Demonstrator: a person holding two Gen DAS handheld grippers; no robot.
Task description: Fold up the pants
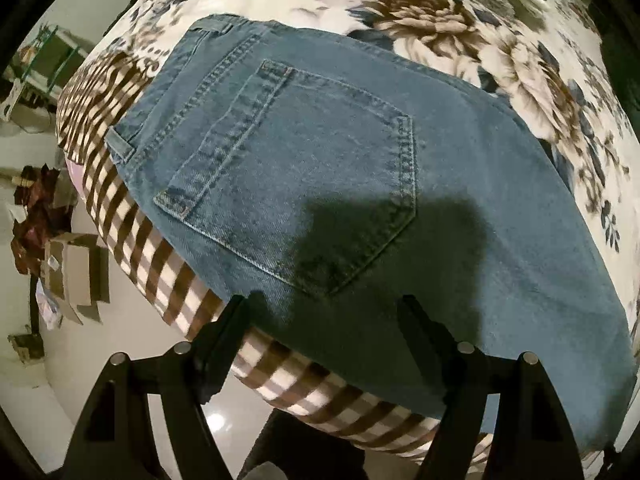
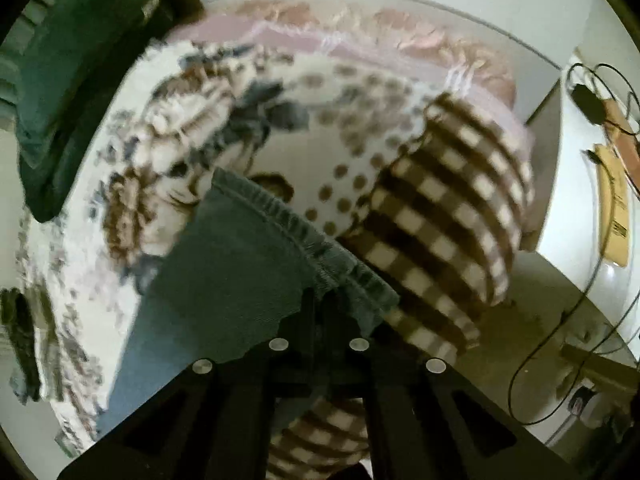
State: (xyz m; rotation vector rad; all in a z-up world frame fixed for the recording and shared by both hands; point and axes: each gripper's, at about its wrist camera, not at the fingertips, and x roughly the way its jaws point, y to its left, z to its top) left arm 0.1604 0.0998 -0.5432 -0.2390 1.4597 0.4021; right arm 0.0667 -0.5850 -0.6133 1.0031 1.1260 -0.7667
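Pants: blue denim jeans [image 1: 320, 168] — flat on floral bedspread [image 1: 460, 20].
Left gripper [image 1: 324, 308]: spread wide, holding nothing.
Right gripper [image 2: 318, 300]: pinched onto the jeans' hem [image 2: 288, 220].

On my left wrist feed the picture is sharp and evenly lit; denim stitching on the pants [image 1: 320, 184] reads clearly. A dark, soft-edged shadow [image 1: 384, 240] lies just ahead of the left gripper [image 1: 326, 308], so light comes from behind it. A small glare spot shines on the floor [image 1: 218, 420] below. My right wrist feed is dimmer and motion-blurred throughout; the bedspread [image 2: 192, 128] pattern smears. Both views bulge, with black corners.
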